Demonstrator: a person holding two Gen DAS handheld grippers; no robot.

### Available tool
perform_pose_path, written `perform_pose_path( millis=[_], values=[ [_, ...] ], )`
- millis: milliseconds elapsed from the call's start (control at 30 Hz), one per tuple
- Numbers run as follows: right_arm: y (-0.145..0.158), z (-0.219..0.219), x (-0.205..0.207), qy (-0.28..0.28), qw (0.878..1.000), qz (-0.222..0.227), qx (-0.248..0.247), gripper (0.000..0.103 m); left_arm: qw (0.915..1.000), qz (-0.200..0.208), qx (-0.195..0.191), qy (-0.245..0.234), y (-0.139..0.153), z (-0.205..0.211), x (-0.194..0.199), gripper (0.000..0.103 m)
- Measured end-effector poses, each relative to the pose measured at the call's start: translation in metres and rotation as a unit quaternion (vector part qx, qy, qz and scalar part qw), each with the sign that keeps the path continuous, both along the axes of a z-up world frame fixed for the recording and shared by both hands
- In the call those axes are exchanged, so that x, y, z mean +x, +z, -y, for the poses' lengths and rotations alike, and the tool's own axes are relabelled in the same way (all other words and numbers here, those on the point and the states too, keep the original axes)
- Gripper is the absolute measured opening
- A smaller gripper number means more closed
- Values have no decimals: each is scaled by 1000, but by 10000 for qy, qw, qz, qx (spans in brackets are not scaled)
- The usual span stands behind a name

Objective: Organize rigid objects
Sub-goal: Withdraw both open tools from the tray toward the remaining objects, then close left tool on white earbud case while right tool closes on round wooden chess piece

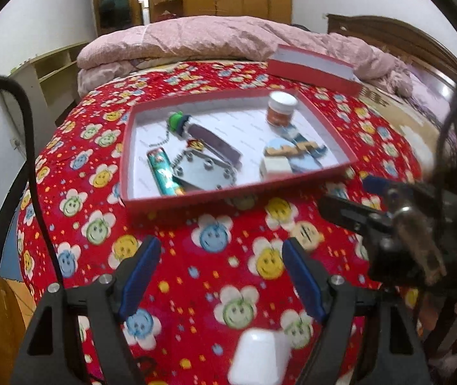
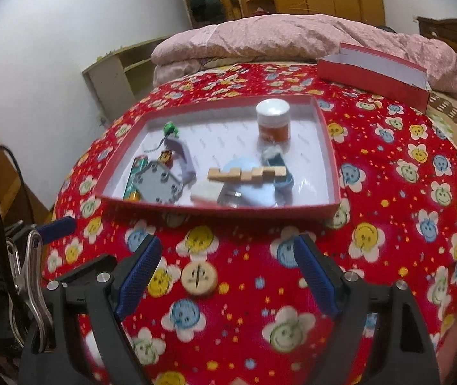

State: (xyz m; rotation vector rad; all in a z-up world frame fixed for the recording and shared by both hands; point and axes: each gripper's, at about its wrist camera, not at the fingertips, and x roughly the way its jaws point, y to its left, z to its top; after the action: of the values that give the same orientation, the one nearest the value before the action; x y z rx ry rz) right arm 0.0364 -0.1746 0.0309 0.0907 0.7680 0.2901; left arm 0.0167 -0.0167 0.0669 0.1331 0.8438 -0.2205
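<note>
Hovering over a bed w/ a red smiley-flower sheet (image 1: pixel 215 288), both tongs stand wide open and hold nothing. Left tongs (image 1: pixel 222 276) point down at bare sheet, blue pads well apart; a white cap-like thing (image 1: pixel 257 353) lies on the sheet just below and between its fingers, not touched. Right tongs (image 2: pixel 228 276) likewise spread, w/ a round wooden disc (image 2: pixel 200 277) on the sheet between the pads, nearer the left one, apart from both. In the left view the right tongs show at the right edge, blurred. Beyond both, a shallow red box tray (image 2: pixel 331 147) w/ white lining sits on the sheet, holding the rigid items: a white-lidded orange jar (image 2: pixel 272 121) upright near the far right corner, a notched wooden strip (image 2: pixel 247 174) lying across a light-blue thing (image 2: pixel 244 163), a grey metal plate w/ holes (image 2: pixel 157 186) at front left, a green patterned tube (image 1: pixel 163 173) beside the plate along the left wall, a purple strap (image 1: pixel 215 144), a green charm on a bead chain (image 1: pixel 175 120) toward the far left corner. Other small bits in the tray are too blurred to name. Red box lid (image 1: pixel 315 69) rests farther back on the right, near a pink quilt (image 1: pixel 196 38).
</note>
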Motion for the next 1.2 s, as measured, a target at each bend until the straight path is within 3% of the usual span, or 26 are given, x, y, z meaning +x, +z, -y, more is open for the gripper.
perform_pose_path(
  millis=[300,500,600,933,1067,1200],
  values=[
    [-10,-10,-15,246,9987,-187,-400,86,9971,-225,478,-550,-21,13,-37,82],
    [-18,-15,-15,310,9976,-337,-519,86,9936,-148,822,-763,-27,16,-53,82],
    [-18,-14,-13,302,9976,-373,-502,86,9927,-16,1030,-630,-21,6,-56,82],
    [-21,-17,-14,398,9975,-401,-428,86,9982,-173,566,-42,12,-42,-67,82],
    [-23,-17,-14,388,9974,-476,-387,86,9982,-503,205,-267,-2,-29,-69,82],
    [-25,-17,-11,419,9965,-579,-442,84,9962,-666,291,-470,-24,-5,-62,79]
  ],
)
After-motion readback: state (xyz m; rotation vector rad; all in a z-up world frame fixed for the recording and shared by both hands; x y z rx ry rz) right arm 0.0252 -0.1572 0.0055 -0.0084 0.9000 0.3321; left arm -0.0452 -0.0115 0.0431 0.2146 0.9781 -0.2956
